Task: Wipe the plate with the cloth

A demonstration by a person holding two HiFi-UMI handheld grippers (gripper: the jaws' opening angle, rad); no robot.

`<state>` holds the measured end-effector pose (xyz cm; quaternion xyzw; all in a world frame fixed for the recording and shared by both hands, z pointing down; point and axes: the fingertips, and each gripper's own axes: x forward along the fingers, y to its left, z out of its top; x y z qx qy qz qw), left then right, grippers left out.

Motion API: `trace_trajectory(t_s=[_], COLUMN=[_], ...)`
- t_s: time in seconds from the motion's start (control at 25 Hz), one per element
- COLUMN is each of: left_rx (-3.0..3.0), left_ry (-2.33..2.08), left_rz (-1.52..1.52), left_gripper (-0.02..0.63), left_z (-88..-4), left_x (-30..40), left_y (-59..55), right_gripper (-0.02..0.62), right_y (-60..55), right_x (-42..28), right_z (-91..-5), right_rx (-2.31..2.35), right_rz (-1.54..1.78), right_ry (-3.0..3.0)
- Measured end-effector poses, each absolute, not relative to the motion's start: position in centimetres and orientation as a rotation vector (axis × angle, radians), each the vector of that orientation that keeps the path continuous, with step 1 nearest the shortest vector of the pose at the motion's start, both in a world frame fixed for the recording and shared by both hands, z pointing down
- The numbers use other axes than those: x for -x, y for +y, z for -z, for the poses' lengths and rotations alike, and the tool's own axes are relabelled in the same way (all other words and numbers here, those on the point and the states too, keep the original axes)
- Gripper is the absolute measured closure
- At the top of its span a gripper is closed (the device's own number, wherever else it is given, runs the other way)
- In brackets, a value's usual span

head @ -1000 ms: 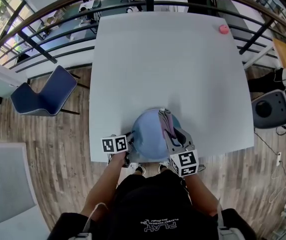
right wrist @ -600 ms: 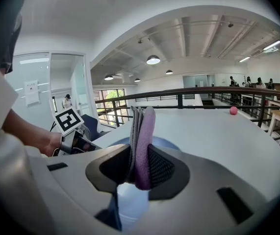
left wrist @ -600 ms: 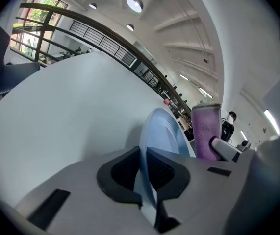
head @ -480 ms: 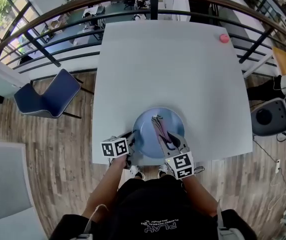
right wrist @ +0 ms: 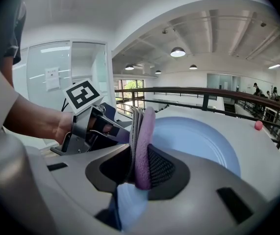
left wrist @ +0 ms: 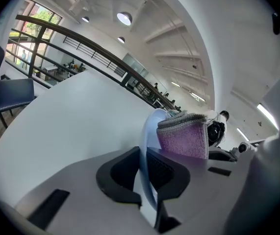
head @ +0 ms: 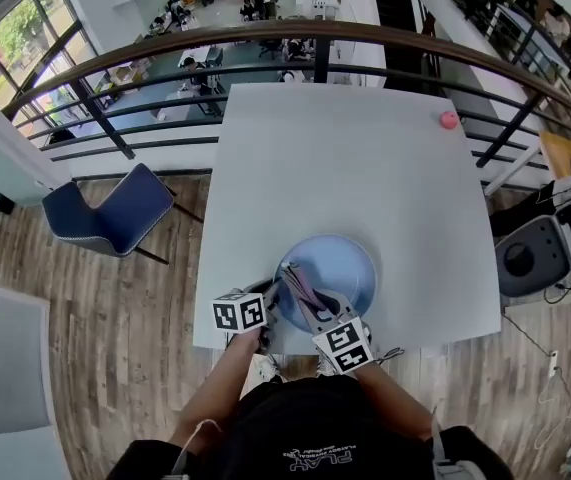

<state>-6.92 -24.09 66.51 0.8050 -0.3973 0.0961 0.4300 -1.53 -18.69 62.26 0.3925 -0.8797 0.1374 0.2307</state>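
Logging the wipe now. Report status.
Left hand-held gripper shut on plate rim. Right hand-held gripper shut on folded cloth, at plate's near edge. Pink ball at far table corner, not in the way.

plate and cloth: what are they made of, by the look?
The plate looks like plastic or melamine, maybe glazed ceramic: pale blue, smooth, soft sheen, thin rim. The cloth looks like microfibre or terry: purple and grey, fuzzy pile, folded.
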Motion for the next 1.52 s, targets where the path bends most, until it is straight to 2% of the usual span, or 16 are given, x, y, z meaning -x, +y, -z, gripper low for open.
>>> trace_trajectory(t_s=[0.6, 1.52], left_rx=[-2.140, -2.199], left_ry=[-1.035, -1.048], left_rz=[-0.186, -0.137], left_gripper=[0.575, 0.574], left_z=[-60.5, -57.9], left_x=[8.1, 9.8], left_y=[-24.4, -24.5], right_gripper=[0.488, 0.485], right_y=[-20.1, -21.6], right_x=[4.7, 5.0], right_z=[-59.6, -56.9], right_rx=[-1.097, -1.188], right_rz=[-0.273, -0.117], right_ry=[-2.413, -2.441])
